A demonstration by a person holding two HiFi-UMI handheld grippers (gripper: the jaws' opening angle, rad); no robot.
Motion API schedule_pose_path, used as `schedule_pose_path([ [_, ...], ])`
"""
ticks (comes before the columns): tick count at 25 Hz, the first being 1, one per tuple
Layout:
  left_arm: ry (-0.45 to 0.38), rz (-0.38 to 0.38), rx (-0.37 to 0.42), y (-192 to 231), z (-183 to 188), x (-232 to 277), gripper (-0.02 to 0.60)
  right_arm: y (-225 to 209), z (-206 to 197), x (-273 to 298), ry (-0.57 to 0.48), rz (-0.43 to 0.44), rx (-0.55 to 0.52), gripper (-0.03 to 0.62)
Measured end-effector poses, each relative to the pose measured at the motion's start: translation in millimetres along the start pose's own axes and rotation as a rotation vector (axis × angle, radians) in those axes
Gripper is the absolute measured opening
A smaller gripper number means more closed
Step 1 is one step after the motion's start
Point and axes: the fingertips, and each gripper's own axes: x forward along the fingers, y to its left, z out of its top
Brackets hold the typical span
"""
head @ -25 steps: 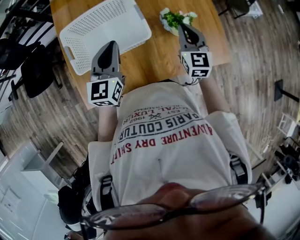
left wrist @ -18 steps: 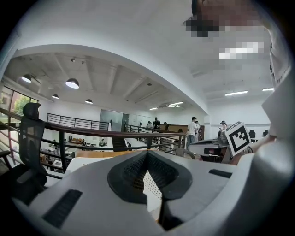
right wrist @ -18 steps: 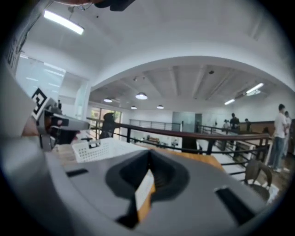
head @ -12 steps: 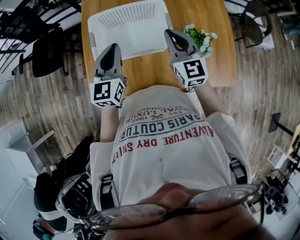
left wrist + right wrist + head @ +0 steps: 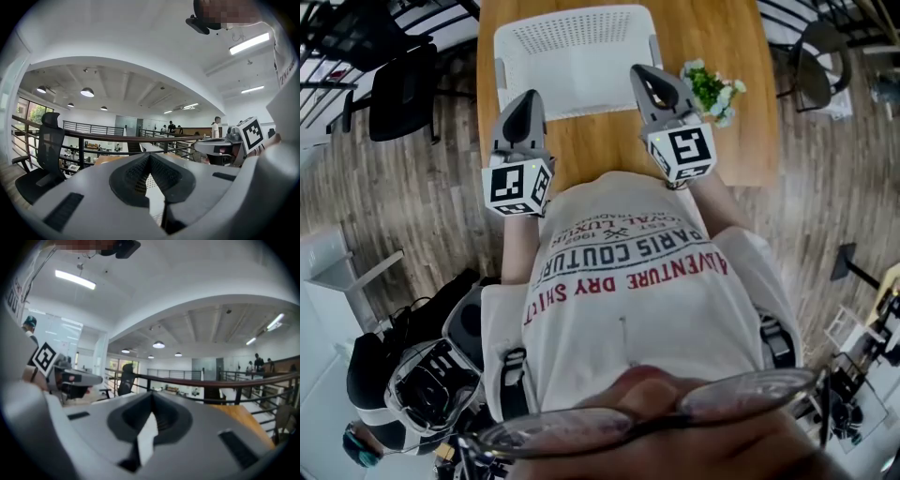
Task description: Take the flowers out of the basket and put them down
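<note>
The white plastic basket [image 5: 572,52] stands at the far side of the wooden table [image 5: 600,145]. A small bunch of white flowers with green leaves [image 5: 713,90] lies on the table just right of the basket. In the head view my right gripper [image 5: 643,77] is shut and empty, raised over the basket's near right corner, left of the flowers. The left gripper [image 5: 525,98] is also shut and empty, over the basket's near left corner. Both gripper views look out level into the room, with the jaws closed tip to tip [image 5: 149,157] [image 5: 151,397].
Black office chairs stand left [image 5: 394,89] and right [image 5: 820,56] of the table. A railing [image 5: 117,137] runs behind the table. Dark bags and gear [image 5: 431,375] lie on the wooden floor at my lower left. People stand far off in the room.
My right gripper has come away from the flowers to the left, leaving them on the table. The view has swung, so basket and table now sit centred.
</note>
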Motion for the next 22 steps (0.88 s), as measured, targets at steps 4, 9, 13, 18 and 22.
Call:
schedule_pose_path([
  [4, -0.006, -0.016, 0.011, -24.4, 0.6, 2.0, 0.012, -13.8, -7.0, -18.8, 0.007, -0.010, 0.011, 0.034],
  [9, -0.006, -0.038, 0.028, -43.1, 4.2, 5.2, 0.012, -21.3, -8.1, -30.9, -0.005, -0.007, 0.021, 0.032],
  [13, -0.010, -0.050, 0.032, -45.6, 6.5, 8.0, 0.012, -16.8, -5.1, -32.8, -0.017, 0.010, 0.002, 0.033],
  [18, -0.011, -0.037, 0.027, -47.0, 4.8, 5.6, 0.012, -19.9, -5.8, -36.4, -0.023, -0.005, 0.006, 0.034],
  [22, -0.001, -0.035, 0.021, -57.1, 6.1, 2.6, 0.012, -26.5, -3.0, -46.0, -0.023, -0.019, 0.016, 0.033],
])
